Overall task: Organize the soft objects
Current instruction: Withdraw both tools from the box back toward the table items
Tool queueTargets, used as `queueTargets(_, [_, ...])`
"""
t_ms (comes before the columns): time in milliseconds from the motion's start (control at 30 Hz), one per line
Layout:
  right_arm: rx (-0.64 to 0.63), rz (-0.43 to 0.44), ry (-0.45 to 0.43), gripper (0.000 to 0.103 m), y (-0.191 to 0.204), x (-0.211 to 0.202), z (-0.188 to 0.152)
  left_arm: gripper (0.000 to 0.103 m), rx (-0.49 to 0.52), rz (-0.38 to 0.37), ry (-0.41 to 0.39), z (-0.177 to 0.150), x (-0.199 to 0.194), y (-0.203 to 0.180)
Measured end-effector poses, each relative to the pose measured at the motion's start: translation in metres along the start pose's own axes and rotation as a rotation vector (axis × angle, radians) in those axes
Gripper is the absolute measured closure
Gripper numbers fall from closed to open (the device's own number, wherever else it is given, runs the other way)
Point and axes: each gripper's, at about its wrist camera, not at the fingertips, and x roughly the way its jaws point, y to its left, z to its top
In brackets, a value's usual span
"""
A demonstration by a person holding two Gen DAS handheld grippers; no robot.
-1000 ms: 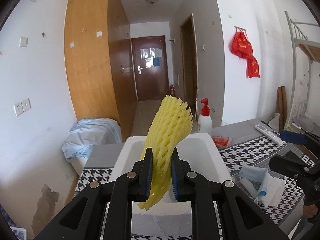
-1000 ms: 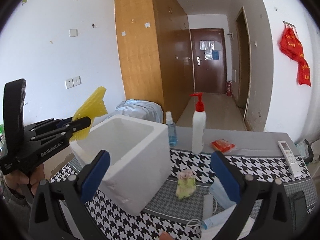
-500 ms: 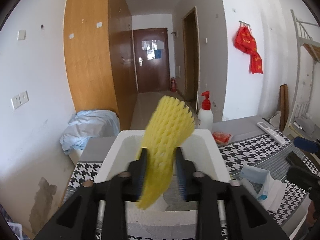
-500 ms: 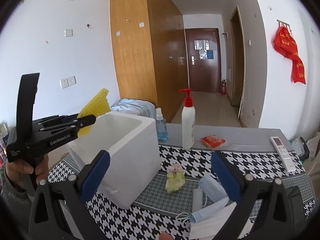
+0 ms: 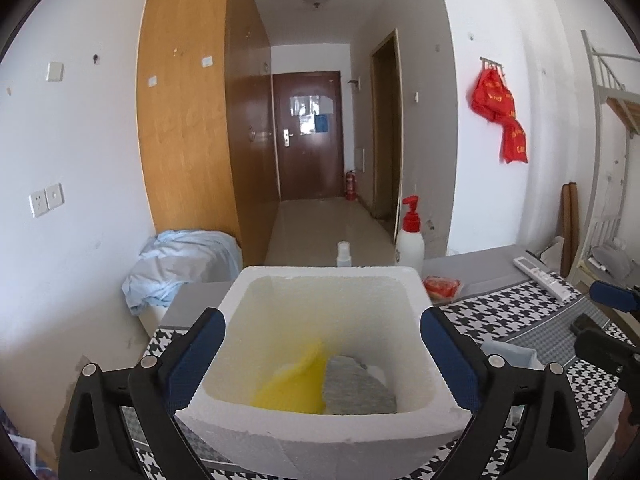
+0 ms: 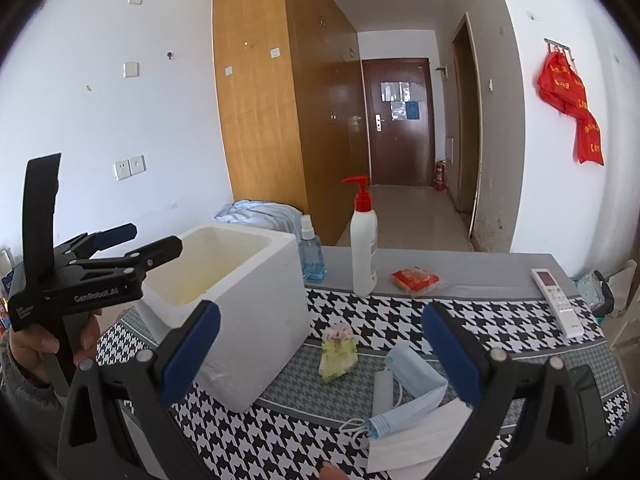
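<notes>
— Down at the bottom of the white foam box [image 5: 320, 428], can you see it? That blurred yellow foam net [image 5: 294, 386] lies there, right against a grey cloth [image 5: 356, 388].

— Yes, both sit inside, on the near side of the floor. And the left gripper [image 5: 322, 354]?

— It hovers over the box's near rim, jaws spread wide, one blue pad on each side of the opening, nothing between them.

— From the other side I see the same gripper [image 6: 154, 242] reaching over the box's [image 6: 256, 300] left edge, a hand [image 6: 36, 344] wrapped round its handle.

— The right gripper [image 6: 322, 352] is wide apart too, empty, held above the houndstooth table cloth [image 6: 400, 312].

— What lies under it?

— A small green-and-pink pouch [image 6: 338, 354] just beside the box, then blue face masks [image 6: 408, 392] and a white tissue [image 6: 416, 436] closer to us.

— Behind them?

— A pump bottle with a red top [image 6: 364, 248], a blue spray bottle [image 6: 312, 254] touching the box's far corner, an orange packet [image 6: 414, 280], and a white remote [image 6: 558, 300] off to the right edge.
</notes>
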Motion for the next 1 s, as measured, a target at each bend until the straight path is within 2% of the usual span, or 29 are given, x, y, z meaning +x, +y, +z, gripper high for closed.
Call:
queueTargets(367, [0.012,-0.042,-0.028,0.001,-0.016,-0.019,-0.005,0.001,-0.024,-0.025,-0.112,0.0,-0.033,-0.022])
queueTargets(833, [0.026,-0.127,-0.07,0.001,-0.036,-0.044,-0.022,0.001,0.02,-0.047,-0.138,-0.007,-0.032,-0.056])
queueTargets(1000, [0.045,-0.143,-0.071,0.001,-0.045,-0.05,-0.03,0.001,0.022,-0.081,-0.128,-0.009,-0.028,-0.067])
